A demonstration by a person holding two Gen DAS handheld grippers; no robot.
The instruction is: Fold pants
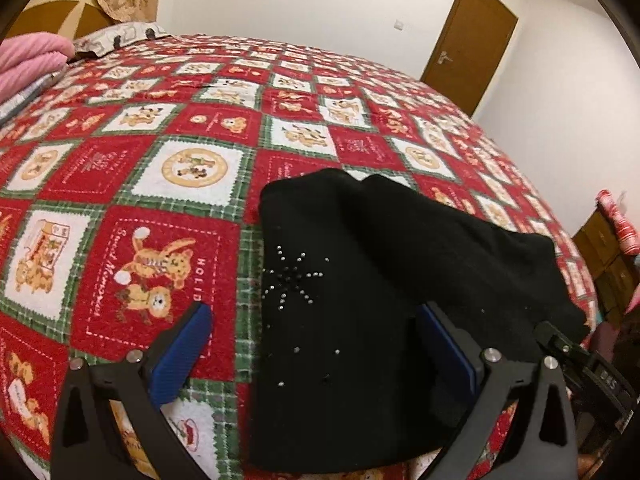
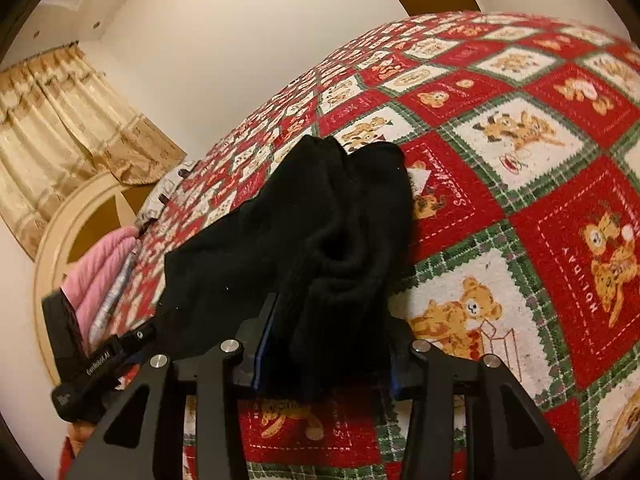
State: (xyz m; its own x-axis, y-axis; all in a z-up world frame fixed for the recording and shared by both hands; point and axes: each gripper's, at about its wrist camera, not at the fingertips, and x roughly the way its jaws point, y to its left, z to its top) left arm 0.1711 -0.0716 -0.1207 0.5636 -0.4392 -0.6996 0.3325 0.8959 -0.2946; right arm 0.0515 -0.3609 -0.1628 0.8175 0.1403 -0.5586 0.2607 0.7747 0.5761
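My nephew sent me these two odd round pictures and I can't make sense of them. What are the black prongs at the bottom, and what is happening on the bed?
There is no machine here: a person holds a pair of tongs in each hand, with a wide-angle camera on each looking along its fingers. One picture is from the left tongs, the other from the right tongs. Black pants lie folded on a bed with a red, green and white teddy-bear quilt. The left tongs stand open, with one edge of the pants between the fingers. The right tongs have closed on a bunched part of the pants.
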